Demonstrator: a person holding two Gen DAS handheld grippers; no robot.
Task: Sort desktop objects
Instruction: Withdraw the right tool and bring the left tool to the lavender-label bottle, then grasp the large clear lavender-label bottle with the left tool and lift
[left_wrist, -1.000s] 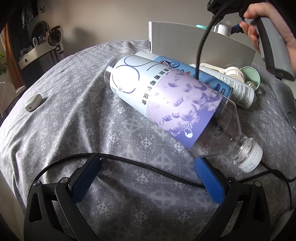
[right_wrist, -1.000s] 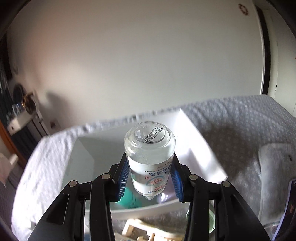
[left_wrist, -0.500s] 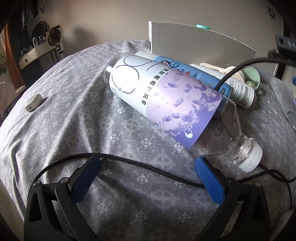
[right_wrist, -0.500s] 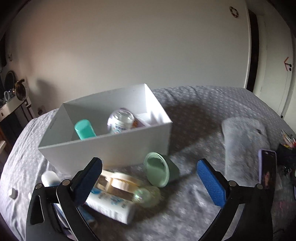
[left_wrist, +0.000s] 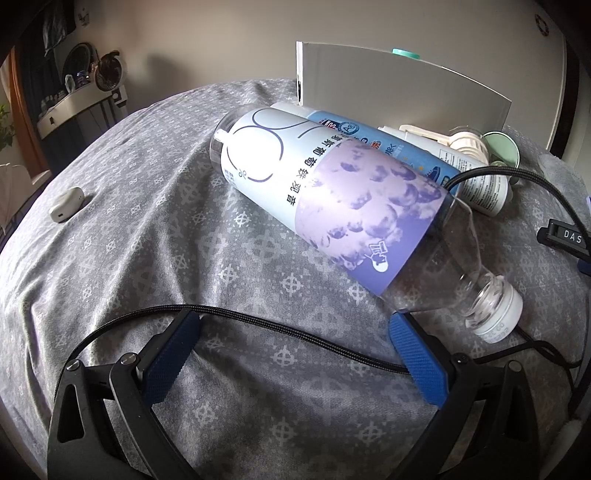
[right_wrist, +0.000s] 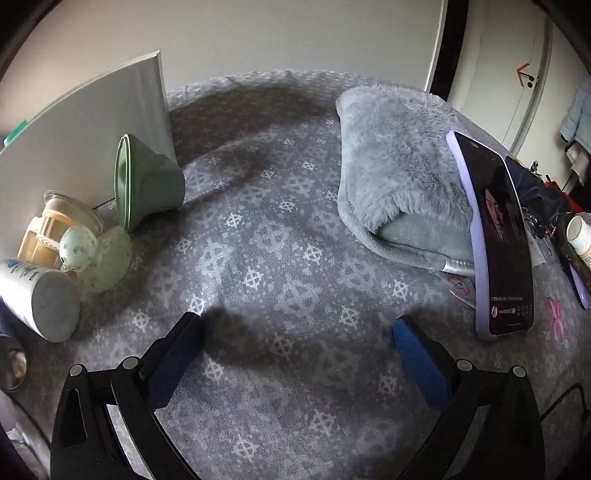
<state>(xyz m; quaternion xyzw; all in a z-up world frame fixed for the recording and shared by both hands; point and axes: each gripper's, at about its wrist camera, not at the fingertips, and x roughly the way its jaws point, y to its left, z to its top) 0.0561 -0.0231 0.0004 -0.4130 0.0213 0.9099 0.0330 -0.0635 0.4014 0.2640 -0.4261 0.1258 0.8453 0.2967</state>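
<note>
Currently between picks: both tongs are standing open and gripping nothing. Left tongs (left_wrist: 293, 341) are resting low on the grey patterned bedspread (left_wrist: 147, 221), jaws spread just short of the large clear bottle (left_wrist: 343, 199) (purple-and-white label, white cap, lying on its side). Right tongs (right_wrist: 297, 338) are hovering over bare cloth. Unsorted items are sitting beside the white box (right_wrist: 92, 122): a green cone-shaped mirror (right_wrist: 147, 181), a white tube (right_wrist: 40, 299), a cream plastic piece (right_wrist: 44, 236), a mottled green ball (right_wrist: 78, 245).

Judgement: next move is probably taking one of these smooth, round items; the bottle looks slippery and liable to roll. A braided black cable (left_wrist: 258, 321) is crossing between the left jaws, a possible snag.
</note>
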